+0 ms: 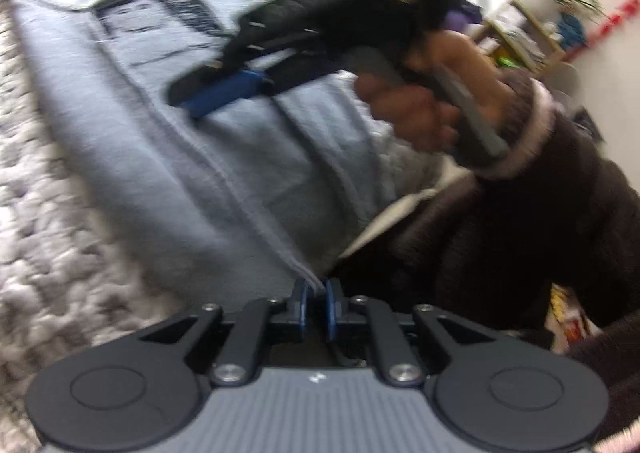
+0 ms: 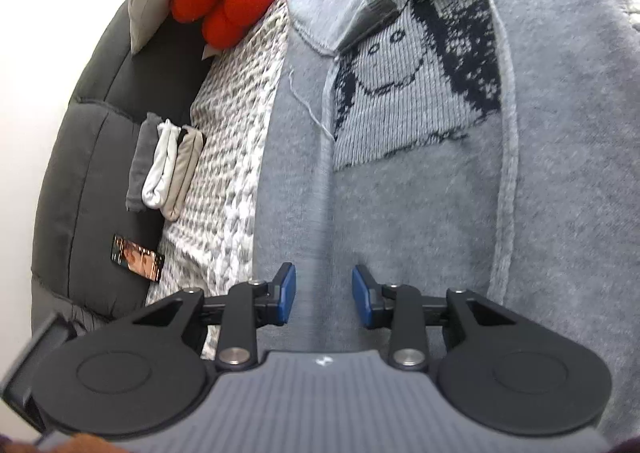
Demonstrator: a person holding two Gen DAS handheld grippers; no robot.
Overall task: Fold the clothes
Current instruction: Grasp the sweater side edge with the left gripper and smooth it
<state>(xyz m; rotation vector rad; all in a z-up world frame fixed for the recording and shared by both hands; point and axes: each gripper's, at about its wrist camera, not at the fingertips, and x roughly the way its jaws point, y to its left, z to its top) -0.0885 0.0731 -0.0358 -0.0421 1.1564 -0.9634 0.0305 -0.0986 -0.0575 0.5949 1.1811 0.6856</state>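
Left hand-held gripper (image 1: 316,295) pinches hem edge of grey cardigan (image 2: 400,213) spread on knit blanket (image 2: 236,125) — right hand-held gripper (image 2: 324,299) hovers above, pads parted. Keep pinch firm, both layers together — carry edge over evenly.

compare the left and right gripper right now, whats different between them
The left gripper is shut, pinching the hem edge of the grey sweater; the right gripper is open and holds nothing. The left one sits at the sweater's edge, near the person's dark sleeve, while the right one hangs over the middle of the garment, below the knitted face. Both have blue pads on black fingers.
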